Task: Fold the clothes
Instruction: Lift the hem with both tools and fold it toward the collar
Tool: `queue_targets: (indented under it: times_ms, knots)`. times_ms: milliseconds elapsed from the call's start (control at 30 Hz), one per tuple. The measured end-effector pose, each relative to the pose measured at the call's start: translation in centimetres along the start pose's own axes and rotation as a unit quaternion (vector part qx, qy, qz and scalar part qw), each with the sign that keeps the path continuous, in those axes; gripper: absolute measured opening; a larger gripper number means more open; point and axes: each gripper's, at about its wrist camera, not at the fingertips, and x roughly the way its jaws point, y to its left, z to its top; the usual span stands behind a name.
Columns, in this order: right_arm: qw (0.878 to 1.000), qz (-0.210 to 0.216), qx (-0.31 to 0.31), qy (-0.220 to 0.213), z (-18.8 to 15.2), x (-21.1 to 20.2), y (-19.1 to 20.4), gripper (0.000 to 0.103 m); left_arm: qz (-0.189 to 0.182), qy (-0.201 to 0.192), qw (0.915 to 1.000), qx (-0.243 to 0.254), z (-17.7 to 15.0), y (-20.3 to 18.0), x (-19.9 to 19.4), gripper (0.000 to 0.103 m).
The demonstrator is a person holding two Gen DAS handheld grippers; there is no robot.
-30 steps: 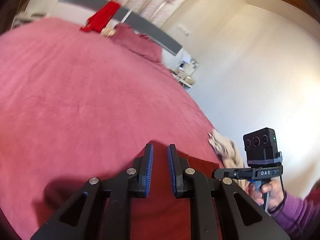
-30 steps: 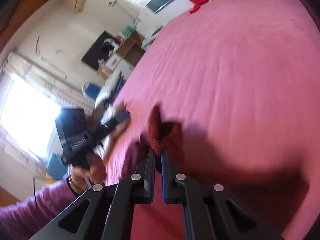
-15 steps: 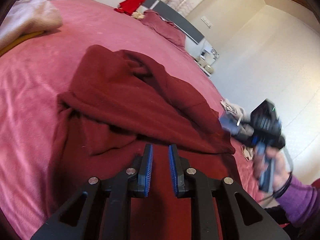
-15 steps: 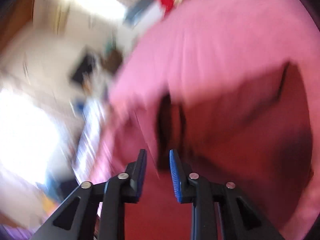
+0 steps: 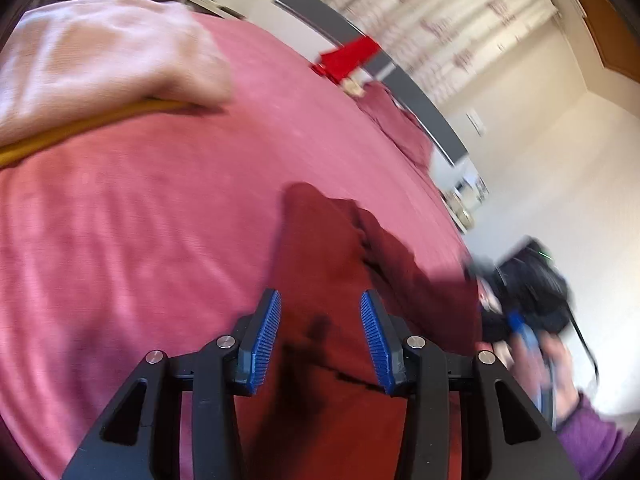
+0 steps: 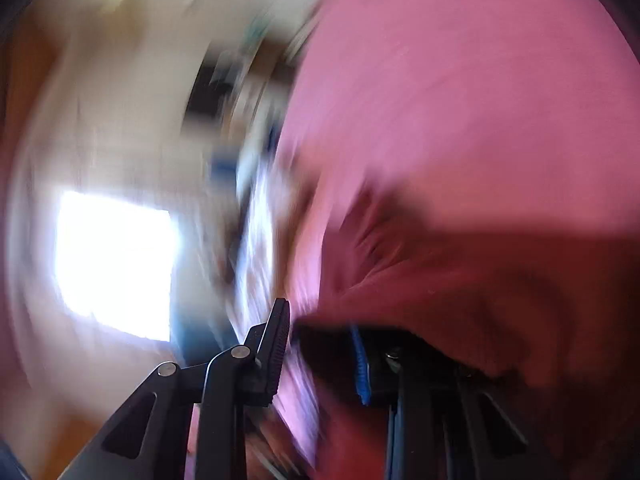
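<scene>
A dark red garment (image 5: 332, 264) lies crumpled on the pink bed cover (image 5: 140, 240). My left gripper (image 5: 320, 342) hovers just over its near part, jaws wide open, nothing between the blue pads (image 5: 262, 344). At the right of the left wrist view, a hand with a purple sleeve (image 5: 588, 436) holds my right gripper (image 5: 520, 320), blurred, at the garment's right edge. The right wrist view is heavily smeared by motion. There my right gripper (image 6: 320, 356) stands open, and the dark red garment (image 6: 460, 292) drapes over its right finger (image 6: 362, 368).
A folded pale pink garment (image 5: 100, 60) rests on a yellow one (image 5: 80, 128) at the far left of the bed. A red cloth (image 5: 348, 58) and a pillow (image 5: 396, 128) lie by the headboard. A bedside shelf (image 5: 468, 196) stands against the wall. A bright window (image 6: 112, 264) is left.
Both grippers have opened wide; the right one let go of the dark red garment, which now lies on the bed. The right wrist view is swinging fast.
</scene>
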Motion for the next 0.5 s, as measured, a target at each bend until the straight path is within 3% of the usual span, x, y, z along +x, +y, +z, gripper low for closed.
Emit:
queue_targets:
  times_ms: [67, 133, 300, 367, 433, 500]
  knots:
    - [0.99, -0.081, -0.088, 0.078, -3.8, 2.8, 2.6, 0.033, 0.011, -0.005, 0.9999, 0.006, 0.6, -0.1, 0.2, 0.044]
    - [0.975, -0.147, -0.131, 0.107, -7.3, 3.7, 2.5, 0.033, 0.022, -0.01, 0.9996, 0.011, 1.1, -0.2, 0.3, 0.044]
    - [0.988, -0.131, -0.076, -0.039, -10.0, -4.2, -0.1, 0.032, 0.051, -0.021, 0.9982, 0.025, 2.5, -0.4, 0.7, 0.044]
    - [0.98, -0.158, -0.05, -0.108, -9.8, -8.3, -1.4, 0.032, 0.062, -0.026, 0.9973, 0.03, 3.1, -0.5, 0.8, 0.057]
    - [0.973, -0.187, -0.029, -0.134, -9.3, -10.9, -2.8, 0.033, 0.073, -0.031, 0.9962, 0.036, 3.7, -0.6, 1.0, 0.06]
    - [0.965, -0.211, 0.001, -0.155, -8.4, -13.7, -4.8, 0.033, 0.086, -0.013, 0.9939, 0.067, 5.1, -1.7, 2.7, 0.073]
